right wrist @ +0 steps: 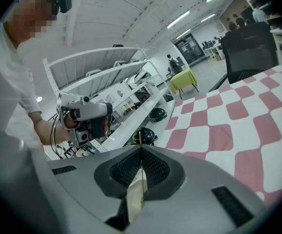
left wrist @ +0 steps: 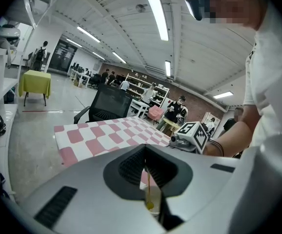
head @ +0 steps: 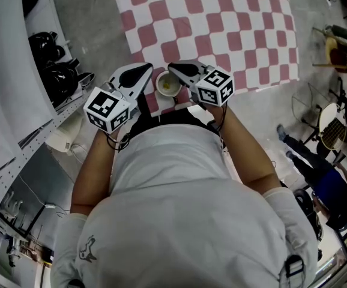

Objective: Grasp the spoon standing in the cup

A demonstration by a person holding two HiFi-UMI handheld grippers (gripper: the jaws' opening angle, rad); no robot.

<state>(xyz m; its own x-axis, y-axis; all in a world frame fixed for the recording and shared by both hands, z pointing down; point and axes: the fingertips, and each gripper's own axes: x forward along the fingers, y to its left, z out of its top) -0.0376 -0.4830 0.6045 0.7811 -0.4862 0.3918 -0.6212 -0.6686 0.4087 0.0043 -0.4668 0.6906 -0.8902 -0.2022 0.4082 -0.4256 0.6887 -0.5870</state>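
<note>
Right gripper view: right gripper point(right wrist: 141, 150) pinching spoon point(right wrist: 140, 138), long axis upright, tip past jaw ends; left gripper point(left wrist: 145, 150) pressed together.

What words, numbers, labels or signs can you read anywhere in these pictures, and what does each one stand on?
No word or number can be read in any view.
Left marker cube: black-and-white square patterns only, no letters.
Right marker cube: the same, patterns only.
Emblem on the shirt: a small outline figure; no lettering can be made out.
Background hall in the gripper views: too small and blurred to read.
</note>
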